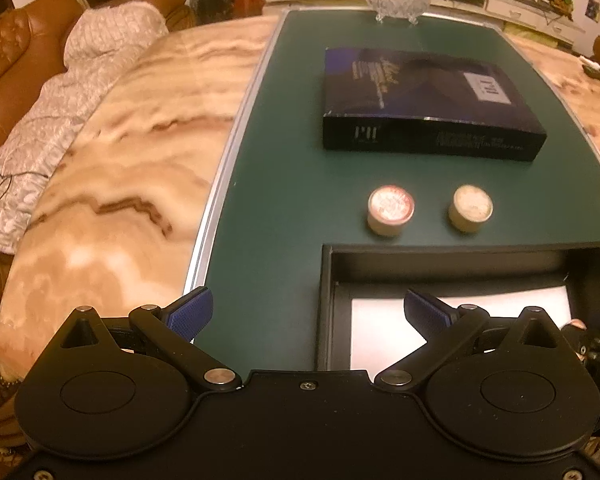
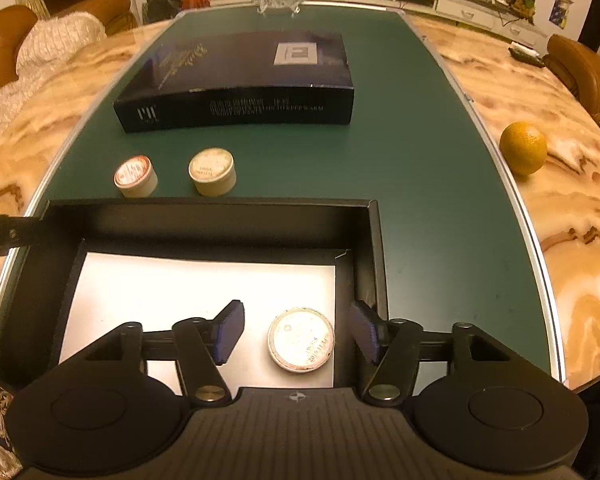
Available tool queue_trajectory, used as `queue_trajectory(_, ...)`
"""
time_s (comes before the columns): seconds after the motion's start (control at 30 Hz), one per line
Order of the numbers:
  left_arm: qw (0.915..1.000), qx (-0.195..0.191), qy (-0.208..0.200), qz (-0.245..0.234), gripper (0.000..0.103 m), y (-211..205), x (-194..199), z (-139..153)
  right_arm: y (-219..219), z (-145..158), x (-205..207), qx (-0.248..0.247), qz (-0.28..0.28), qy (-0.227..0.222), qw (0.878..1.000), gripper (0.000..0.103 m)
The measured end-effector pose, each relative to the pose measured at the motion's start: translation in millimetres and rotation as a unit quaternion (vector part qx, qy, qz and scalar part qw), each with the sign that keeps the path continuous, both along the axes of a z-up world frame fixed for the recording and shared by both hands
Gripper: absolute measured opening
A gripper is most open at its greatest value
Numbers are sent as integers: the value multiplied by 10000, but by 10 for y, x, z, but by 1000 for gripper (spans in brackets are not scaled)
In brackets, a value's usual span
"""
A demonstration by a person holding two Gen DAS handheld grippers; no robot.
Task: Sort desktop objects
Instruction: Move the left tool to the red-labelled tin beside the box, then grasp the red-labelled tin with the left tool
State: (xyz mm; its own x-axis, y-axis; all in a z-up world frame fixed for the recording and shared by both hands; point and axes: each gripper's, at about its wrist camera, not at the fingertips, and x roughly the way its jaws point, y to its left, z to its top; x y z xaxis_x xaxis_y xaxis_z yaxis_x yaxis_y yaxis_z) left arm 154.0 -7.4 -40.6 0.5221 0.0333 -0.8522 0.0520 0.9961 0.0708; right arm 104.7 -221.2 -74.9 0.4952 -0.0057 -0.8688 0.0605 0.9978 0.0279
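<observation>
The right gripper (image 2: 296, 334) fingers stand apart around a round tin (image 2: 301, 339) lying in the black tray (image 2: 374, 248), not pressing it. The left gripper (image 1: 306, 314) fingers are wide, empty. Two tins (image 2: 136, 176) sit just beyond the tray.

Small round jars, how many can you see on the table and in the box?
3. Red-topped jar and pale-topped jar stand on the green mat; the third jar sits inside the black box.

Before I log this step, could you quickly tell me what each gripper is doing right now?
Left gripper: open, holding nothing.
Right gripper: open, round tin lying loose between its fingers in the black box.
</observation>
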Motion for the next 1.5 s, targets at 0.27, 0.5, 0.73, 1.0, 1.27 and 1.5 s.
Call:
queue_trajectory(0.27,9988,-424,-20,-240,103,-115,231,24,-42,104,-93,111,-76,-194,9997,70)
queue_trajectory(0.5,9989,79,10,-469,103,-367,510,-187,-136,163,-175,159,-234,-434,9987,82)
queue_trajectory(0.73,9985,104,312,-444,103,-437,904,-459,-345,160,-274,490,-581,-590,9954,82)
queue_trajectory(1.0,9983,-89,458,-351,92,-422,1189,-612,-468,137,-331,660,-702,-611,9935,82)
queue_trajectory(1.27,9972,-232,510,-503,84,-491,1147,-607,-500,63,-299,713,-766,-550,9930,82)
queue_trajectory(1.5,9954,-220,714,-591,72,-548,1049,-606,-506,17,-303,755,-796,-514,9926,82)
